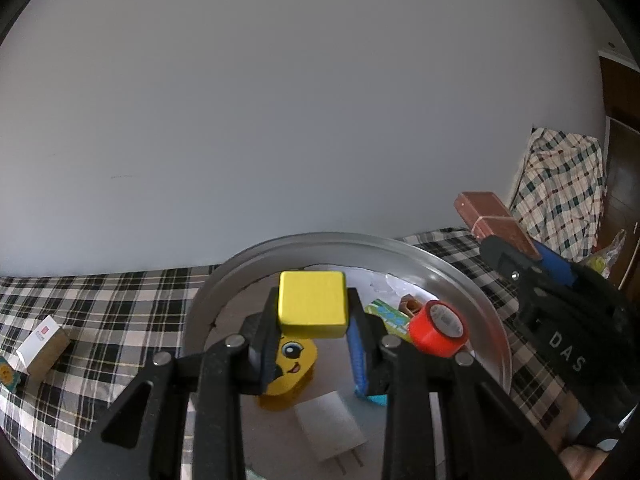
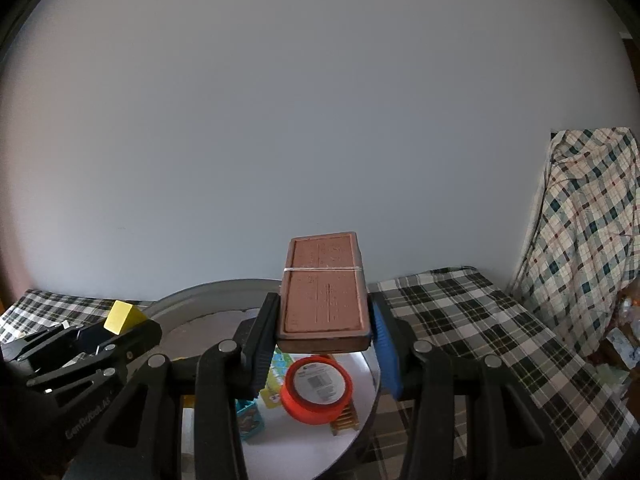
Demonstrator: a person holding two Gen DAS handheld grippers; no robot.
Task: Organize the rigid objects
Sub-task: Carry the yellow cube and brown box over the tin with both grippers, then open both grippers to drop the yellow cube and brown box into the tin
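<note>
My left gripper (image 1: 313, 320) is shut on a yellow block (image 1: 312, 304), held above a round metal tray (image 1: 460, 276). In the right wrist view the same yellow block (image 2: 122, 317) shows at the left, above the tray (image 2: 184, 300). My right gripper (image 2: 324, 332) is shut on a flat brown box (image 2: 323, 292) with a white band around it, also over the tray. From the left wrist that brown box (image 1: 496, 220) appears at the right, sticking out of the other gripper. Inside the tray lie a red tape roll (image 1: 438, 328), a yellow smiley toy (image 1: 292, 364) and a white charger (image 1: 332, 428).
A checked cloth (image 1: 100, 304) covers the surface around the tray. A small cardboard box (image 1: 42, 344) lies at the left on it. A plaid fabric (image 2: 588, 220) hangs at the right by the pale wall. Small colourful boxes (image 2: 276, 384) sit in the tray near the red tape roll (image 2: 316, 388).
</note>
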